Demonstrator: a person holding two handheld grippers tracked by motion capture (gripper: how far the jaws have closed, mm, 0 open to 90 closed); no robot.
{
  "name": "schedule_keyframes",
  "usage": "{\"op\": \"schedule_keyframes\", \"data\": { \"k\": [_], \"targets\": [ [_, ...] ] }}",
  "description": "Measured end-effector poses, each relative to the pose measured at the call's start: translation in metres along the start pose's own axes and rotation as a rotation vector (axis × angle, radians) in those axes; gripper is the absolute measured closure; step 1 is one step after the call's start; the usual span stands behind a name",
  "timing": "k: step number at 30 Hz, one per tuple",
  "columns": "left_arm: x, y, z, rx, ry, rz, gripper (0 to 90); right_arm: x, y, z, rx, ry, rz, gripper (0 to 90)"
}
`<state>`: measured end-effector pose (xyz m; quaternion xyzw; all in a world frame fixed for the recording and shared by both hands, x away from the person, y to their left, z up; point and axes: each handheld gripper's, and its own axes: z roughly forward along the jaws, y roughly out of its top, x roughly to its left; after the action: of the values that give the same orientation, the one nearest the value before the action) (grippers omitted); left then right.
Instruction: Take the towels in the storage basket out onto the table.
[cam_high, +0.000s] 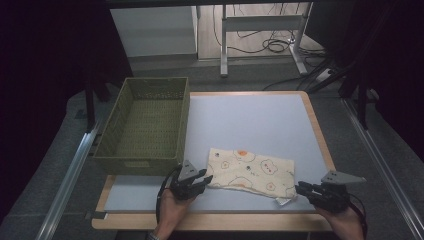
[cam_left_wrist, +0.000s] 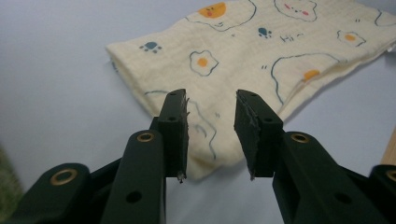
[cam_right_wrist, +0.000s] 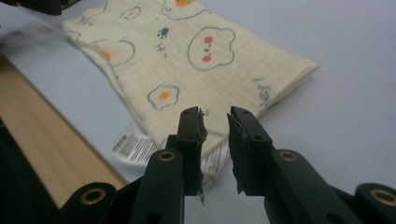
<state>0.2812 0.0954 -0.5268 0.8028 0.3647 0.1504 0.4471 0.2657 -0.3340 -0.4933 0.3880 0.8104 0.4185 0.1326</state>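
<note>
1. We have a folded cloth (cam_high: 251, 171) lying flat on the table (cam_high: 260, 120), near its front edge, to the right of a green basket (cam_high: 145, 125) that stands empty on the table's left side.
2. Our left gripper (cam_high: 200, 181) sits at the cloth's near left corner. Its jaws stand apart with a clear gap, the cloth edge just ahead of them in the left gripper view (cam_left_wrist: 211, 133), and they hold nothing.
3. Our right gripper (cam_high: 301, 189) sits at the near right corner, by a white label (cam_right_wrist: 133, 147) that sticks out from under the cloth. Its jaws are parted a little less and are also empty (cam_right_wrist: 215, 140).
4. We judge this to be the approach to a two-corner grasp: both grippers are lined up, and neither has closed.
5. The next move calls for sliding each lower jaw under the folded edge and closing on all layers, so that nothing slips open on lifting; the basket looks the likely place for it.
6. The table has a pale grey-blue top with a wooden rim. Beyond it we see a grey floor, desk legs (cam_high: 225, 45) and loose cables (cam_high: 272, 44); the room's sides are dark.
</note>
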Motion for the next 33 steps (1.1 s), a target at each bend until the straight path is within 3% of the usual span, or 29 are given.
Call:
{"op": "schedule_keyframes", "data": {
  "k": [4,11,16,21,27,30,31,33],
  "targets": [
    [0.000,0.014,0.013,0.007,0.013,0.014,64.8,-0.007,0.012,0.013,-0.002,-0.013,-0.002,71.8],
    [0.009,0.042,0.038,0.039,0.085,0.043,69.7,-0.025,0.032,0.034,-0.009,-0.085,0.011,71.2],
    [0.023,0.059,0.056,0.062,0.158,0.017,70.5,-0.042,0.039,0.051,0.010,-0.133,0.030,71.1],
    [0.035,0.064,0.073,0.099,0.219,-0.017,69.4,-0.054,0.039,0.062,0.006,-0.159,0.058,68.1],
    [0.045,0.054,0.089,0.163,0.264,-0.036,60.9,-0.059,0.033,0.074,0.029,-0.161,0.056,61.7],
    [0.044,0.053,0.089,0.162,0.263,-0.047,59.3,-0.057,0.031,0.080,0.034,-0.170,0.050,62.8],
    [0.045,0.053,0.089,0.164,0.245,-0.057,61.1,-0.056,0.031,0.080,0.038,-0.178,0.053,71.6],
    [0.046,0.052,0.088,0.157,0.195,-0.078,71.4,-0.054,0.031,0.080,0.045,-0.147,0.061,84.7]
  ]
}}
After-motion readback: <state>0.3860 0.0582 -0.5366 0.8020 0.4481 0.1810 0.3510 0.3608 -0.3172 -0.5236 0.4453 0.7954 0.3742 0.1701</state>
